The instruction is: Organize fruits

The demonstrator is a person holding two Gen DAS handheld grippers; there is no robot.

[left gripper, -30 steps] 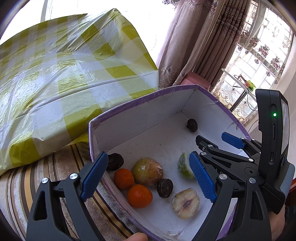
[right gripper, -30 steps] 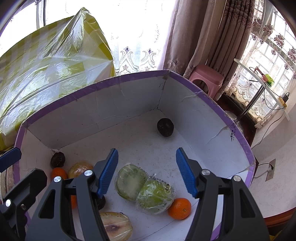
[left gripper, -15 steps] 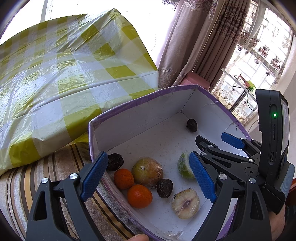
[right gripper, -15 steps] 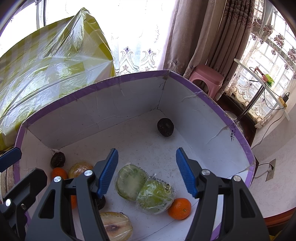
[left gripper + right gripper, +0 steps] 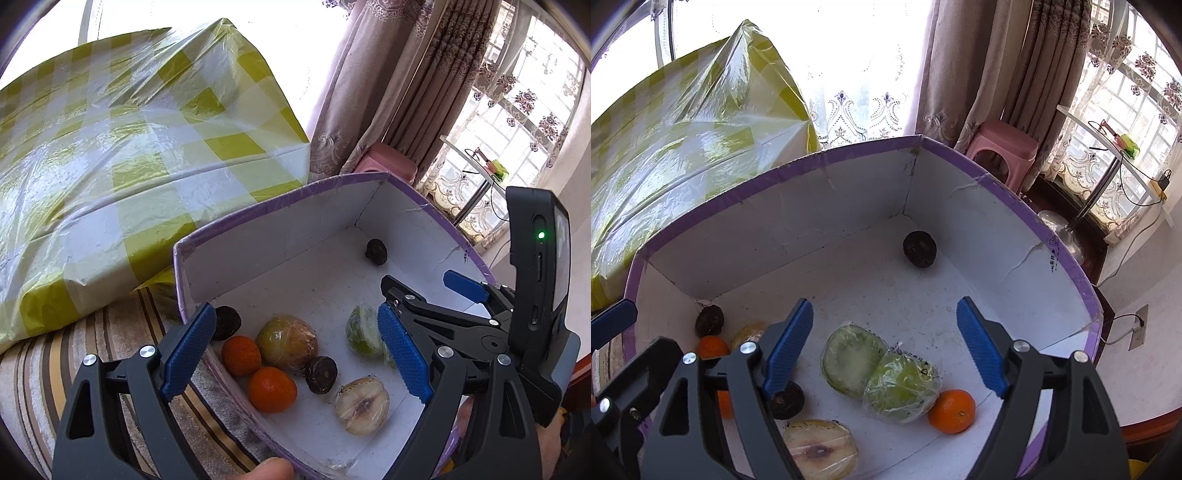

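Observation:
A white box with a purple rim (image 5: 258, 210) (image 5: 849, 151) holds the fruit. At its near left lie two oranges (image 5: 271, 389), a wrapped yellow-brown fruit (image 5: 286, 341), dark round fruits (image 5: 321, 374) and a wrapped cut half (image 5: 362, 404). Two wrapped green halves (image 5: 879, 369) and another orange (image 5: 951, 410) lie near the front. One dark fruit (image 5: 919, 248) sits alone in the far corner. My left gripper (image 5: 295, 354) is open and empty above the near-left fruits. My right gripper (image 5: 884, 349) is open and empty above the green halves; it also shows in the left wrist view (image 5: 436, 299).
A bulky bundle under yellow-checked plastic (image 5: 129, 147) stands left of the box. The box rests on a striped cloth (image 5: 92, 332). Behind are curtains (image 5: 979, 74), a pink stool (image 5: 1001, 147) and a glass side table (image 5: 1108, 147).

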